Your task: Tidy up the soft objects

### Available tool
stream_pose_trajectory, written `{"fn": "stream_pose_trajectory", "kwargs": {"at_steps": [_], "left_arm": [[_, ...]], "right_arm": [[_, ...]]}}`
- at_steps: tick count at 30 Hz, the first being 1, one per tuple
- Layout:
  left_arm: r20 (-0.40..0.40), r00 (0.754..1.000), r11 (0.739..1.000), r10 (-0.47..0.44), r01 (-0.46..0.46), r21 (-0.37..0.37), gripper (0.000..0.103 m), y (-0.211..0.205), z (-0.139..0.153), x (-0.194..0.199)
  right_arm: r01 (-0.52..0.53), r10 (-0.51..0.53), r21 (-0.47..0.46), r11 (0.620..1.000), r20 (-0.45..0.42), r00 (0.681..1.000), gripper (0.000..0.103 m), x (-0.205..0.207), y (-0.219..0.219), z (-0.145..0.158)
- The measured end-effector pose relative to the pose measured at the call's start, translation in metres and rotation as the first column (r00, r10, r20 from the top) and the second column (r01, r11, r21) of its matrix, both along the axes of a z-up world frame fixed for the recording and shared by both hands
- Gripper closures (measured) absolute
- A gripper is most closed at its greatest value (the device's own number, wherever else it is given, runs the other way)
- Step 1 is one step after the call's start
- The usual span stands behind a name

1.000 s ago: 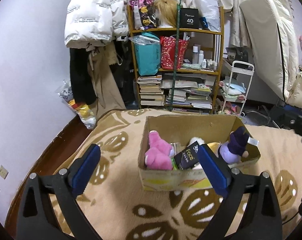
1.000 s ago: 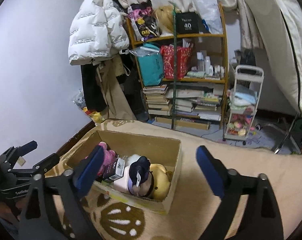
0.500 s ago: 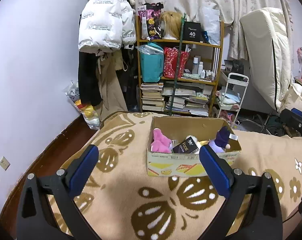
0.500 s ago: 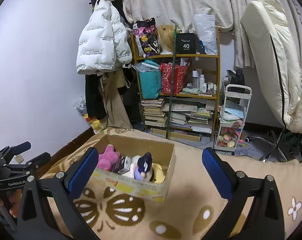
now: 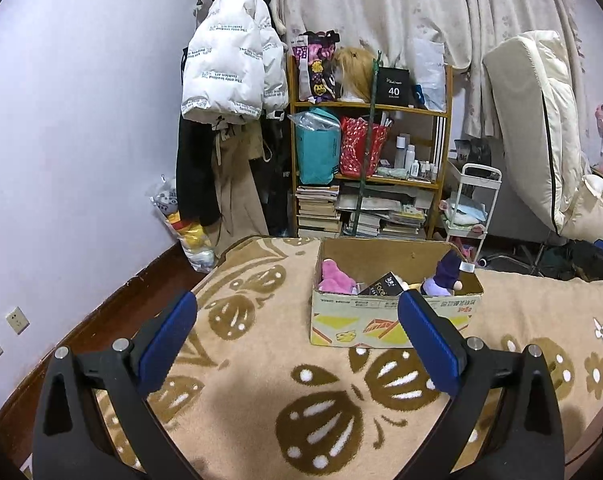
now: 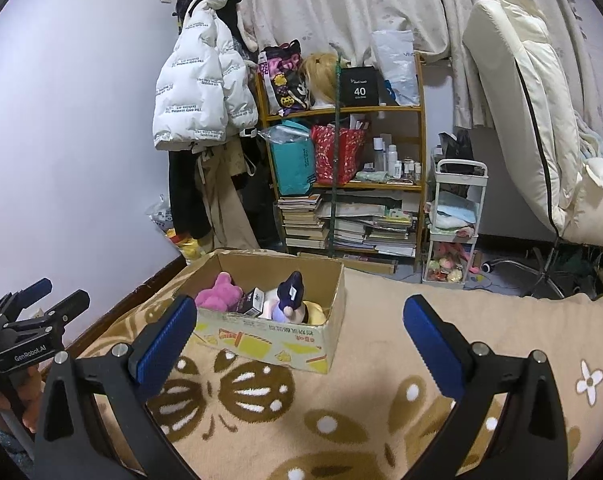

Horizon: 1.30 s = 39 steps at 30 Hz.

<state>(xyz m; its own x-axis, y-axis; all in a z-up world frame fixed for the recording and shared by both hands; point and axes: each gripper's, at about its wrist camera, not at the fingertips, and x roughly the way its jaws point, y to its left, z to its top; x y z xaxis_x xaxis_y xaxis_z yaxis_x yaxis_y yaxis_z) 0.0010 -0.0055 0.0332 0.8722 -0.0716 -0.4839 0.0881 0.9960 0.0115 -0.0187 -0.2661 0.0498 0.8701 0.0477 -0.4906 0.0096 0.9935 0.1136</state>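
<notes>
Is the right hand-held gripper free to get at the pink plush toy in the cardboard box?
Probably yes: the right hand-held gripper is open, the cardboard box has no lid, and the pink plush toy lies uncovered on top.

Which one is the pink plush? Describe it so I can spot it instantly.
Find the open cardboard box on the beige patterned blanket. The fuzzy pink plush toy sits at its left end, beside a black printed carton. It is the only pink item; the other plush has a dark purple hat.
</notes>
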Motion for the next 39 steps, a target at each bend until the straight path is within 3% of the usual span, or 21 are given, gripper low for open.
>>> {"fn": "stream_pose_trajectory", "kwargs": {"at_steps": [17, 39], "left_arm": [[0.016, 0.999, 0.997, -0.032, 0.031, 0.069, 0.004, -0.014, -0.020, -0.004], [-0.007, 0.999, 0.997, -0.034, 0.035, 0.070, 0.004, -0.020, -0.030, 0.001]], "right_arm": [[0.010, -0.012, -0.044, 0.999, -0.032, 0.999, 0.000, 0.002, 0.008, -0.015], [0.020, -0.022, -0.061, 0.998, -0.042, 0.999, 0.000, 0.008, 0.012, -0.028]]}}
